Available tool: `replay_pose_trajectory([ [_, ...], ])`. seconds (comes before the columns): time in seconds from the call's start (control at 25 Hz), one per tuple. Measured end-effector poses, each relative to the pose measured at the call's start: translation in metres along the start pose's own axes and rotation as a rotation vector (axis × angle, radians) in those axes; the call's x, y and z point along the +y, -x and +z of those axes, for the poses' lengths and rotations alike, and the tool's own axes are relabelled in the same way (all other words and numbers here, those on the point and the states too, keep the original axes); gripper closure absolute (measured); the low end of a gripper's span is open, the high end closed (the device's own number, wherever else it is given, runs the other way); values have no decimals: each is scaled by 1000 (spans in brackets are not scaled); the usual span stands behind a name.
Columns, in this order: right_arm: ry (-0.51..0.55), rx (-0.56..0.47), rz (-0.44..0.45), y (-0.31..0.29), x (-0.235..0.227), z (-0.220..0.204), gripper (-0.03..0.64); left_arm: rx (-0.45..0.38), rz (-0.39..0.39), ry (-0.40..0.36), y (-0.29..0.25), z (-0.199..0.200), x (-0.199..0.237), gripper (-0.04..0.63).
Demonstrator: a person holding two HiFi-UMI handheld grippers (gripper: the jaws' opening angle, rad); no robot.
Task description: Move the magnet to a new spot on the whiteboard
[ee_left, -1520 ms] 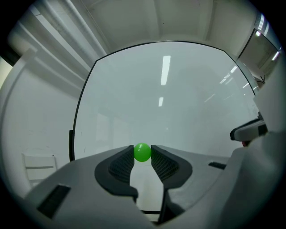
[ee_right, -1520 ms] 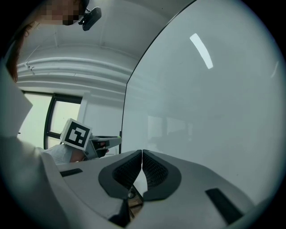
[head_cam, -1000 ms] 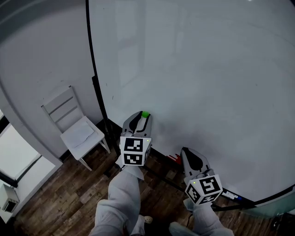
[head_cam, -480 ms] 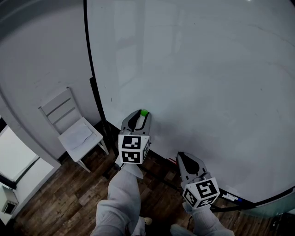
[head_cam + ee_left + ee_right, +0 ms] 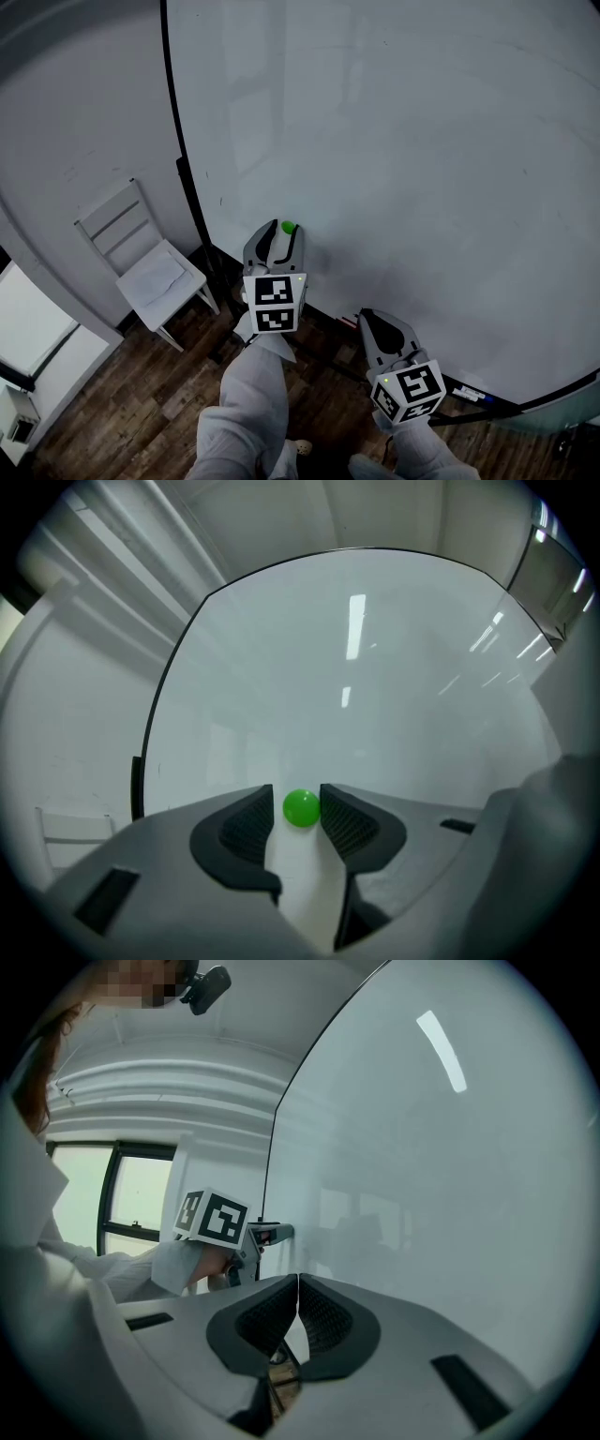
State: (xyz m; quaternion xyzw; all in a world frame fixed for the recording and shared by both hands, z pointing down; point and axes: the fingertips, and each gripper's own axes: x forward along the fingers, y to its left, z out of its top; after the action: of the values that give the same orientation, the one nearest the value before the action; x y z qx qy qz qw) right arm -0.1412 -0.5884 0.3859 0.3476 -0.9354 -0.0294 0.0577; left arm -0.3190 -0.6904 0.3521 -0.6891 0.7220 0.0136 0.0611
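A small green ball magnet [image 5: 288, 227] sticks low on the whiteboard [image 5: 403, 141], near its black left frame. My left gripper [image 5: 280, 234] points level at the board, one jaw on each side of the magnet [image 5: 301, 808]. Its jaws have just been opening. In the left gripper view [image 5: 296, 792] a gap shows between the magnet and the left pad, while the right pad sits right beside it. My right gripper [image 5: 373, 319] hangs lower and to the right, close to the board's bottom edge. It is shut with nothing between the pads [image 5: 298, 1283].
A white wooden chair [image 5: 141, 253] stands against the wall left of the board. Along the board's bottom edge runs a ledge with markers [image 5: 469, 394] and a small red item [image 5: 349, 322]. Below is dark wood floor [image 5: 141, 403]. A window [image 5: 122, 1194] lies to the left.
The left gripper's jaws have spread slightly around the green magnet, which stays on the board. Both grippers have hardly shifted.
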Motion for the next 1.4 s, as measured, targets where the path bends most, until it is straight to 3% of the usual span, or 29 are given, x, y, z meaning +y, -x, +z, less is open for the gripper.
replay_pose_trajectory([
  [0.6,-12,-5,-14,9,5,2,588,30,-44,36,10,-3,3,425],
  [1.4,-43,-68,-38,40,14,12,588,84,-89,6,75,-9,-1,425],
])
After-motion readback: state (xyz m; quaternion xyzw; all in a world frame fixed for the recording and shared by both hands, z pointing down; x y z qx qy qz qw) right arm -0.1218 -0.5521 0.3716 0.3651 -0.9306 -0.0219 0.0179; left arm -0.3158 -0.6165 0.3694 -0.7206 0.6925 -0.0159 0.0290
